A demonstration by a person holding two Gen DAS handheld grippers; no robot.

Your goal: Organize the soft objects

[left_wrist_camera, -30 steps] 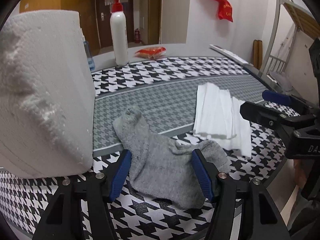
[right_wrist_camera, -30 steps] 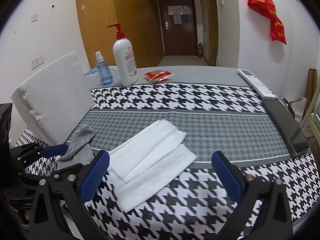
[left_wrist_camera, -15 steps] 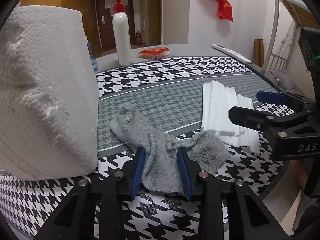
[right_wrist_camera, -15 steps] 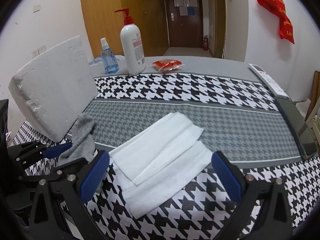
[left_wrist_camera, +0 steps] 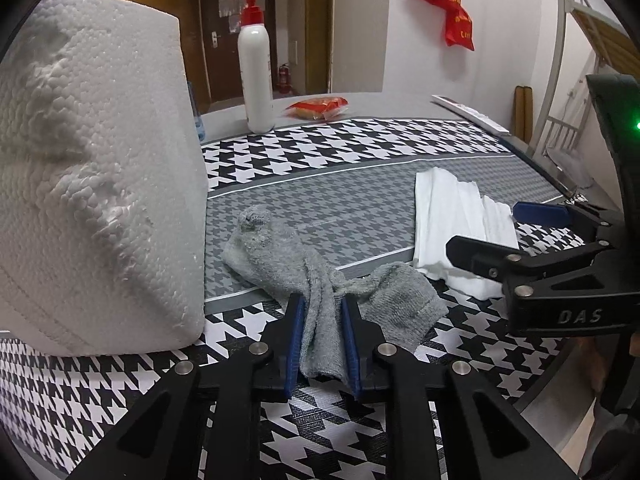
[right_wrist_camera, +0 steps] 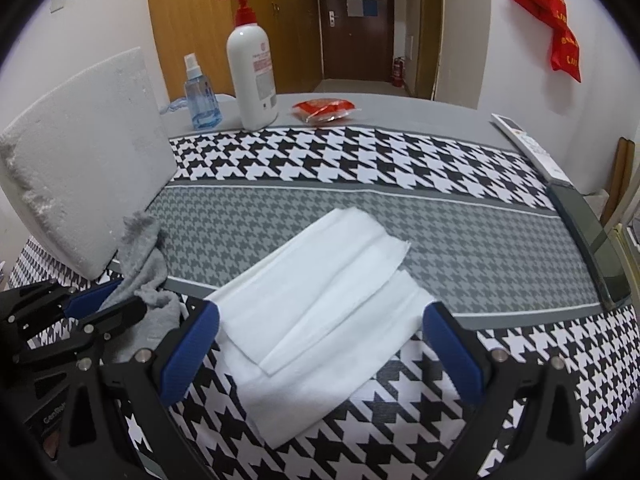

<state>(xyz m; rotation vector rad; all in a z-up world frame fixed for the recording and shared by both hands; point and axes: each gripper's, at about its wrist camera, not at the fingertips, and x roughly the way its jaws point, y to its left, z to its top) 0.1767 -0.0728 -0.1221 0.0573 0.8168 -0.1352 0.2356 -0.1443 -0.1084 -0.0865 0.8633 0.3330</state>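
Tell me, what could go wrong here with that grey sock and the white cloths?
The left claw is closing on a bunched fold of the grey knitted sock; a thin pinch could slip. The sock lies near the big white foam block, which a lift might nudge. The open right claw might catch only some of the folded white cloths.

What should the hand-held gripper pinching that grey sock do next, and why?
Probably finish closing, then lift. The left hand-held gripper is closing, its blue pads already bunching the sock, which still lies on the tablecloth. The right hand-held gripper stands open over the white cloth, so that comes later.
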